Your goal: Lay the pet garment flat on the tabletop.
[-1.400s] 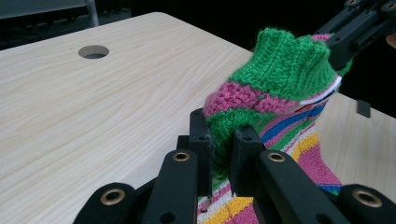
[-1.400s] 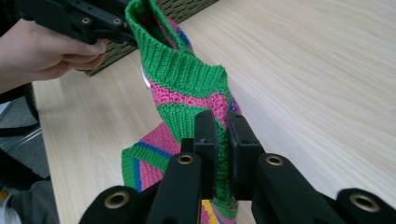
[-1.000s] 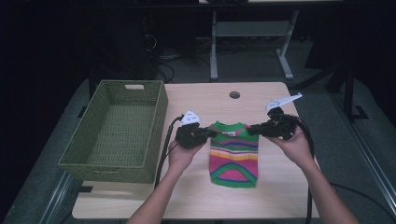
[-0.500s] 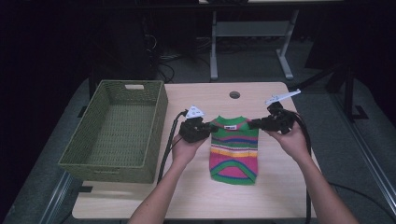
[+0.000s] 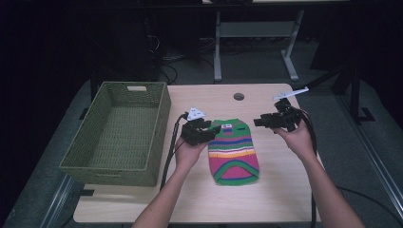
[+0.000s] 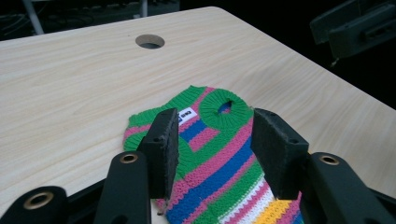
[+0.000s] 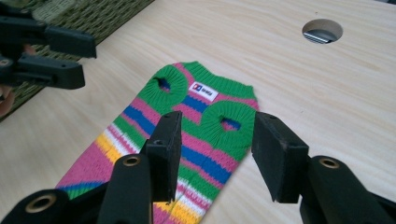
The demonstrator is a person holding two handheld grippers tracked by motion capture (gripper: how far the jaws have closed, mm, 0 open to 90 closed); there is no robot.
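While flat, sweater lies neck-far, hem-near | left gripper spread | right gripper spread

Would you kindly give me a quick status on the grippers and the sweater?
Left gripper and right gripper just opened, holding nothing. Sweater flat on table. Basket left, nothing in the way.

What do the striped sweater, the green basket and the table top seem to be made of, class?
Sweater: knitted yarn, probably wool or acrylic; ribbed stitches show, matt. Basket: woven fibre or plastic strands, matt olive; the weave is plain. Table top: pale wood or wood-look laminate, smooth; grain lines run across it.
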